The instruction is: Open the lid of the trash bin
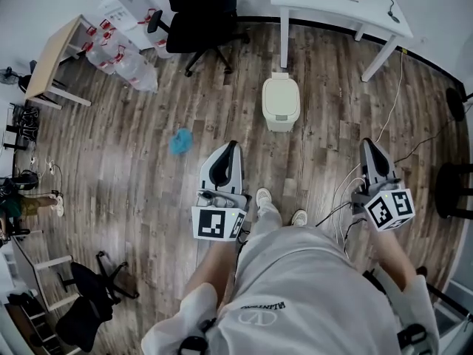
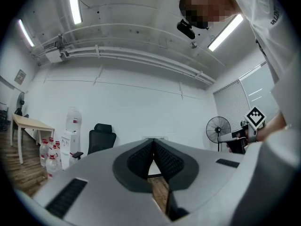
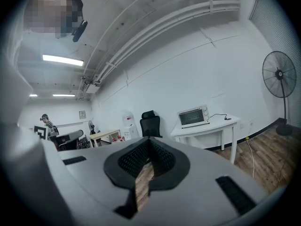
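Two grippers are held out low in front of the person, the left gripper (image 1: pixel 225 161) and the right gripper (image 1: pixel 372 156), both well short of the trash bin (image 1: pixel 280 123). Each gripper's own view shows its jaws closed, the ribbed pads meeting at the tips with nothing between them and only wood floor (image 1: pixel 148 191) showing through the slit below.

One bin stands on the floor ahead of the person, between the two grippers' lines and closer to the left one, just in front of a leg of the white desk (image 1: pixel 384 15). Its pale lid (image 1: pixel 281 95) lies flat and shut.

Bare boards lie between the grippers and the bin. Two shoes (image 1: pixel 264 197) stand just behind that stretch. One crumpled blue scrap (image 1: pixel 180 140) lies on the floor to the left of the bin, apart from it. One thin cable (image 1: pixel 394 98) trails over the floor to the right of the bin.

Two black office chairs are in sight: one (image 1: pixel 196 17) beyond the bin to the left, another (image 1: pixel 89 302) at the lower left. One wooden table (image 1: pixel 53 56) stands at the far left, with a cluster of water bottles (image 1: pixel 122 59) beside it, too crowded to count. One toaster oven (image 3: pixel 194 117) sits on the desk's surface, and one standing fan (image 3: pixel 280 74) is off to the right.
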A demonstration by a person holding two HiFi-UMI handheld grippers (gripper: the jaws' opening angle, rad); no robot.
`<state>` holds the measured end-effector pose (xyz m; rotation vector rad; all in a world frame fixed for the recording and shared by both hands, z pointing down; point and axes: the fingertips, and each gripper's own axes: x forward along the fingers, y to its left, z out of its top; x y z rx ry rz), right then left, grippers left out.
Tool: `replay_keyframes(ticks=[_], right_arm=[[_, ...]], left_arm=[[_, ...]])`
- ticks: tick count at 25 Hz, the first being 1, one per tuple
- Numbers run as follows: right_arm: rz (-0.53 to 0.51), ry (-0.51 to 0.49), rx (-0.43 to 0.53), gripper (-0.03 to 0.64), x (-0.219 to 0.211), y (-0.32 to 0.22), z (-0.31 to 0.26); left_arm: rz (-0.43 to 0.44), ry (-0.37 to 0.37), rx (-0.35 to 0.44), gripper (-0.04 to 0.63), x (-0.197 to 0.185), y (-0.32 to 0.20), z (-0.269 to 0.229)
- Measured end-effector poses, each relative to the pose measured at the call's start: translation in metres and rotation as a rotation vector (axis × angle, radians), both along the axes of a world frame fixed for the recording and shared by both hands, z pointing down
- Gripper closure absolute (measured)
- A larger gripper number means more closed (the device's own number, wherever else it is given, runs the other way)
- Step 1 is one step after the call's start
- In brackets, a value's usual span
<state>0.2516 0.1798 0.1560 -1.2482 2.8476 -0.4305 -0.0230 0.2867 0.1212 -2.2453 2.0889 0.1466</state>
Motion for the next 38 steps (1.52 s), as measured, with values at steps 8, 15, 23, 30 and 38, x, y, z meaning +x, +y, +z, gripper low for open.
replay_keyframes(ticks=[8, 15, 23, 30, 38], right_arm=[[0.033, 0.016, -0.006, 0.601, -0.066, -0.026, -0.001], [0.053, 0.034, -0.014, 0.600, -0.101, -0.037, 0.006], [0.054, 0.042, -0.024, 0.600, -0.117, -0.047, 0.011], [0.032, 0.028, -0.026, 0.600, -0.119, -0.070, 0.012], [-0.020, 0.019, -0.050, 0.600, -0.116, -0.118, 0.025]], left_arm=[[0.080, 0.013, -0.024, 0.595, -0.054, -0.042, 0.014], [0.130, 0.046, -0.040, 0.595, -0.079, -0.065, 0.031], [0.125, 0.060, -0.050, 0.594, -0.097, -0.078, 0.038], [0.114, 0.047, -0.046, 0.595, -0.091, -0.096, 0.033], [0.082, 0.026, -0.093, 0.595, -0.073, -0.139, 0.049]])
